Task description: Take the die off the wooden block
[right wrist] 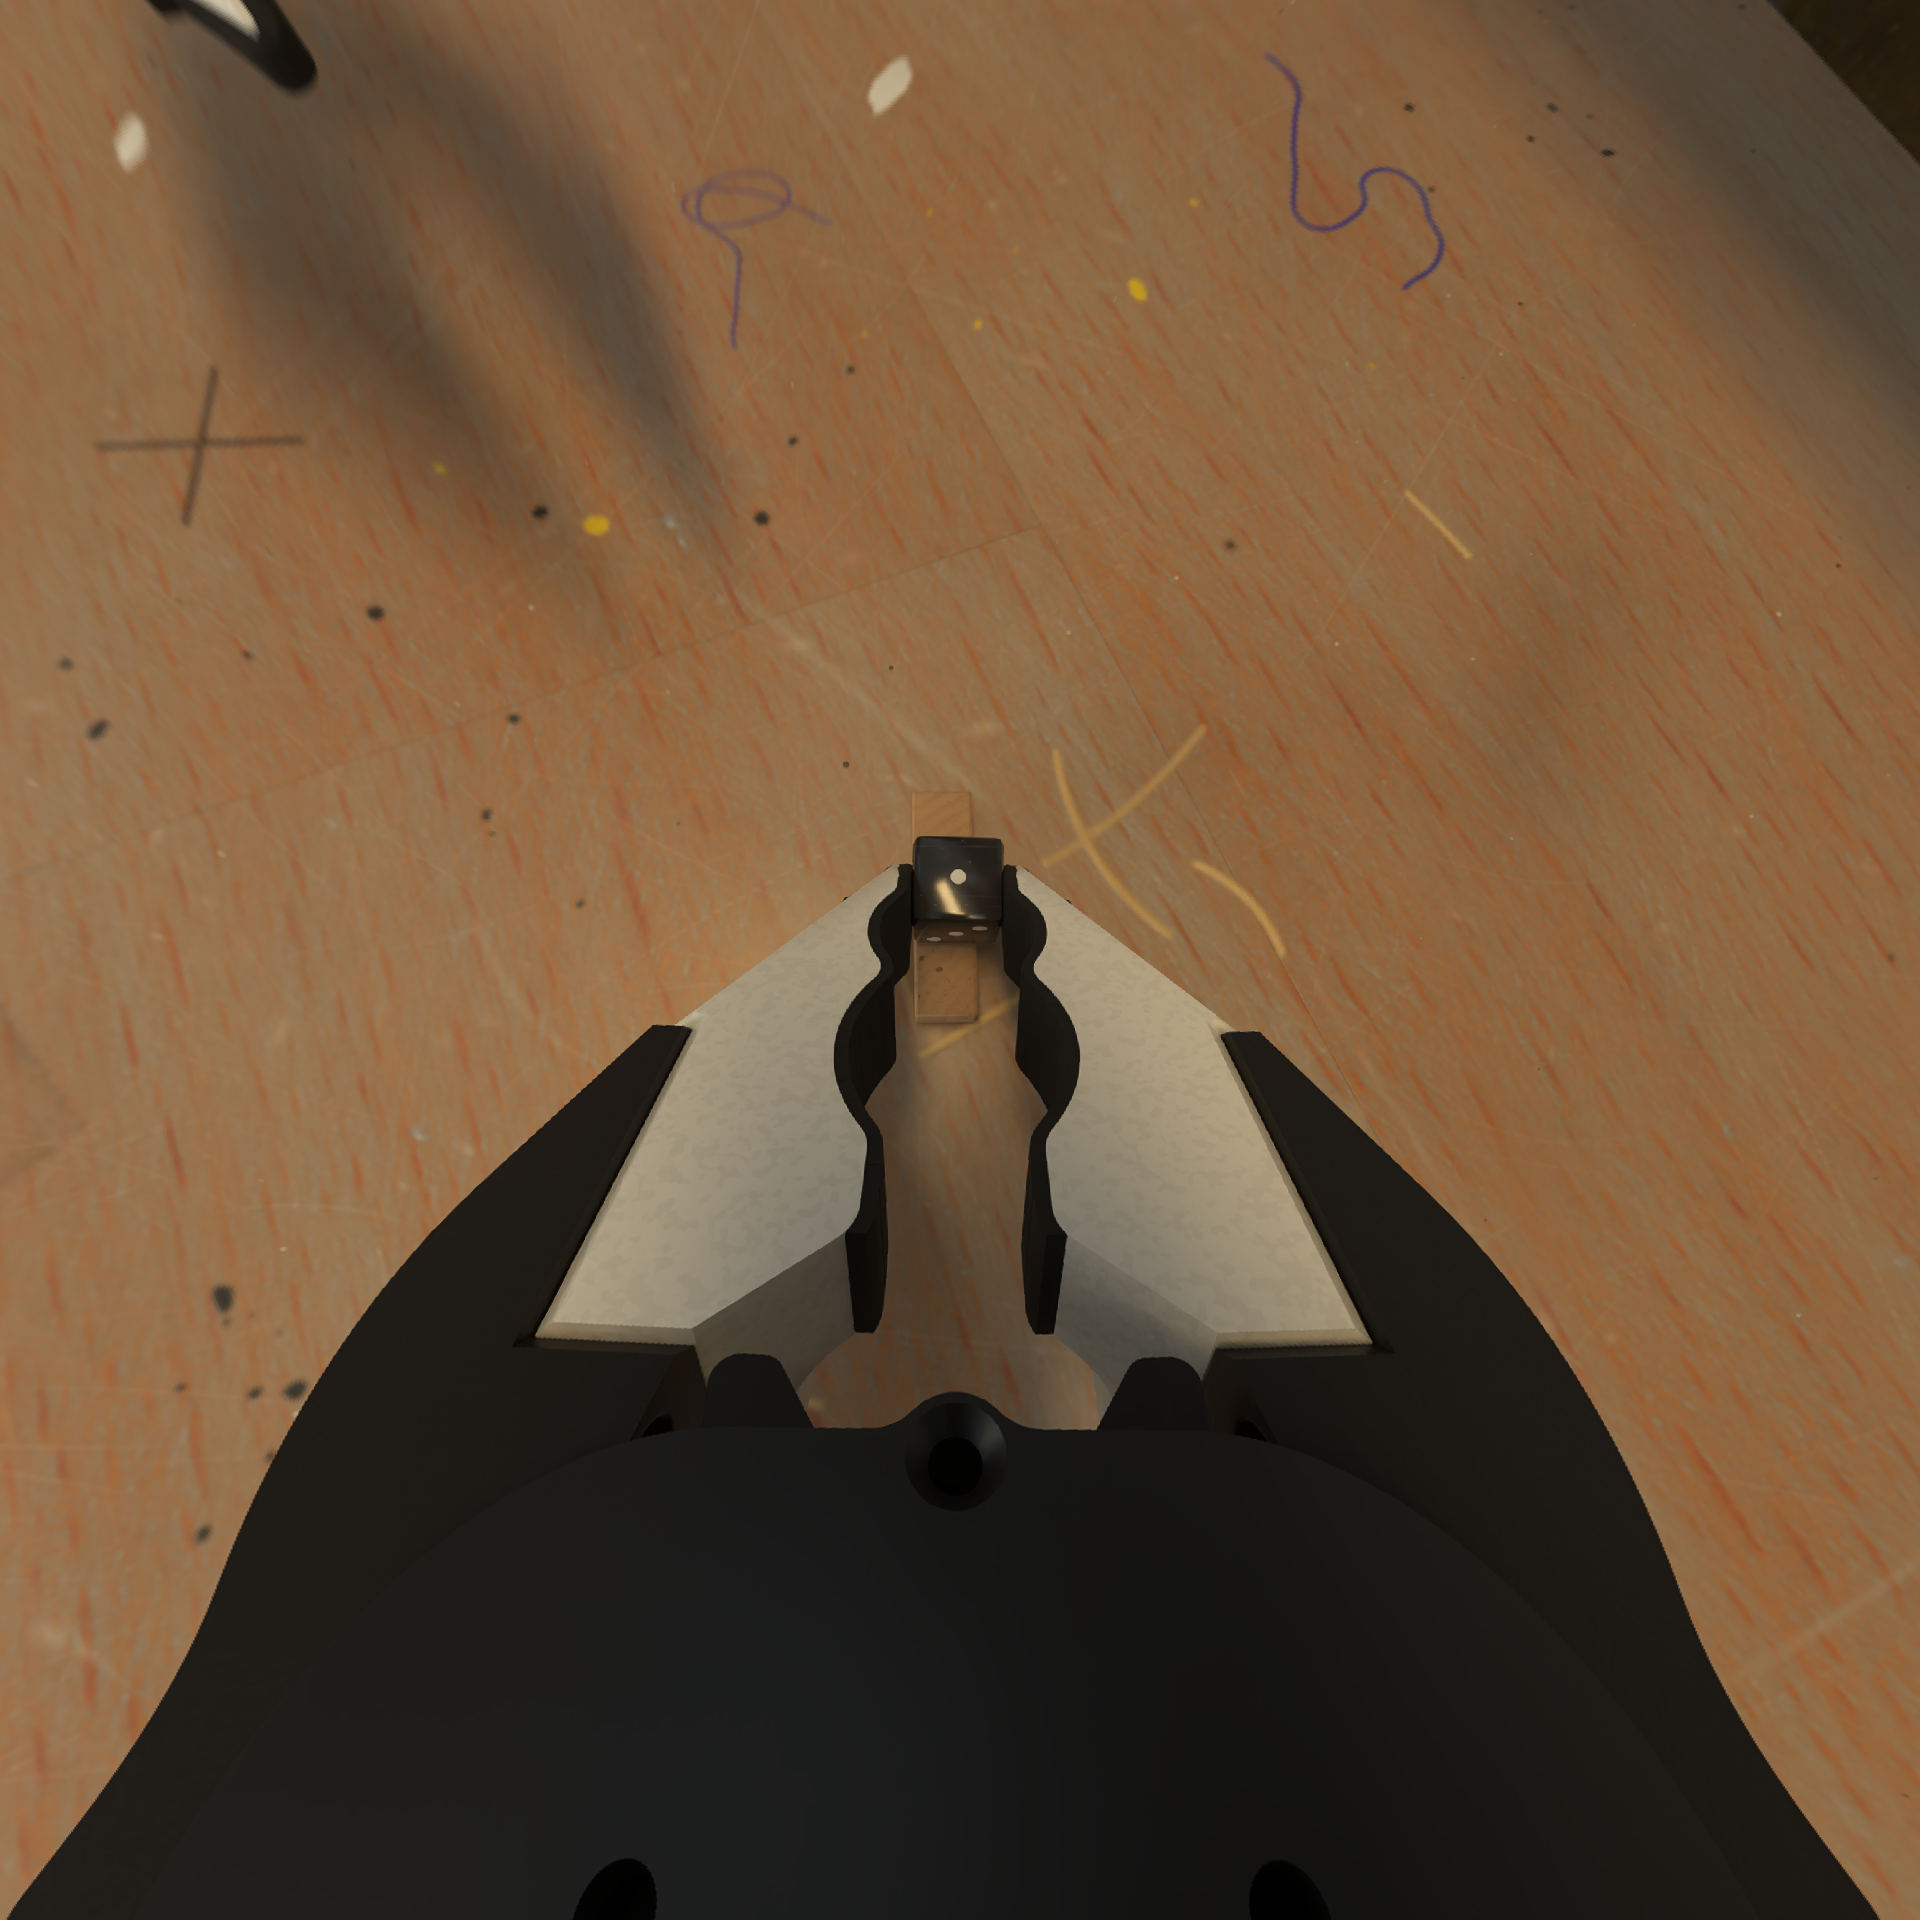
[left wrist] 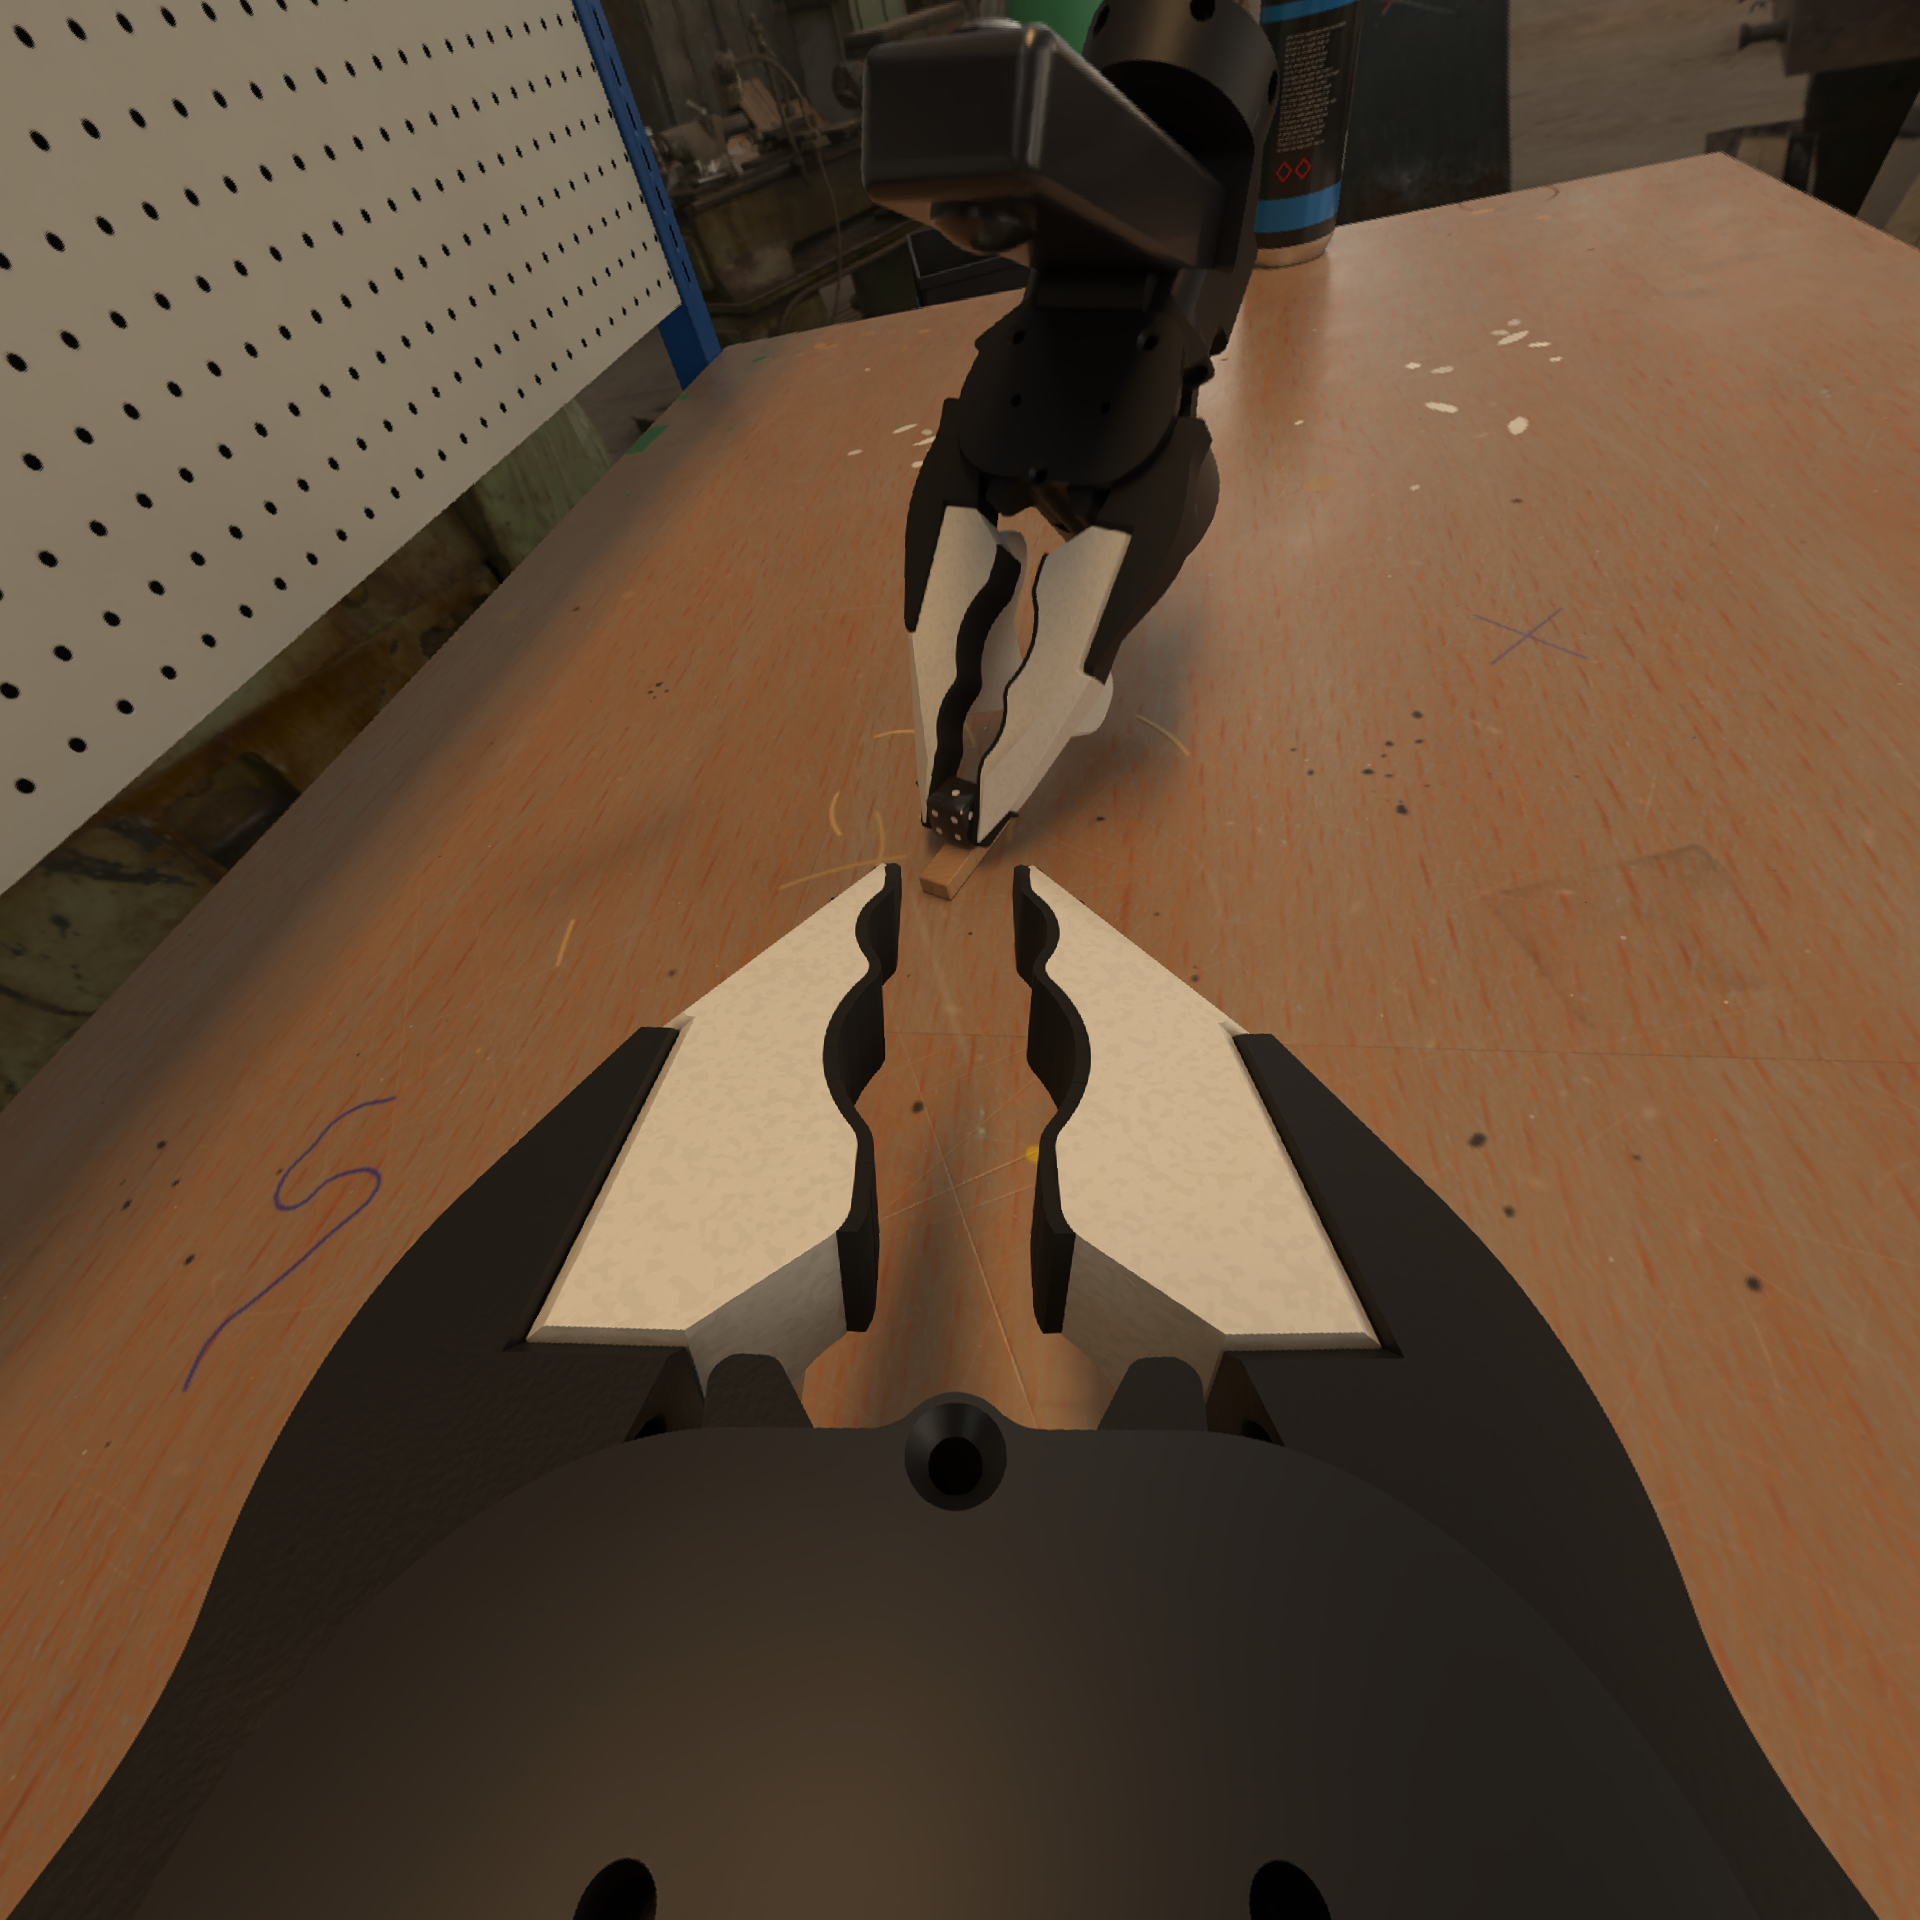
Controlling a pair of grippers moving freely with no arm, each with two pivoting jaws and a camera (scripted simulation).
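A small black die with white pips [right wrist: 956, 878] sits between the fingertips of my right gripper [right wrist: 956, 885], which is shut on it. Directly under it lies a thin, narrow wooden block [right wrist: 945, 987], flat on the wooden table. In the left wrist view the right gripper [left wrist: 966, 821] points steeply down and holds the die [left wrist: 952, 814] just over the block [left wrist: 948, 876]; I cannot tell whether the two touch. My left gripper [left wrist: 956, 883] is open and empty, low over the table, with its tips just short of the block's near end.
A white pegboard [left wrist: 260, 312] with a blue post stands off the table's left edge. A dark spray can with blue bands [left wrist: 1304, 135] stands at the far edge. The tabletop [left wrist: 1455, 831] carries paint specks and pen marks.
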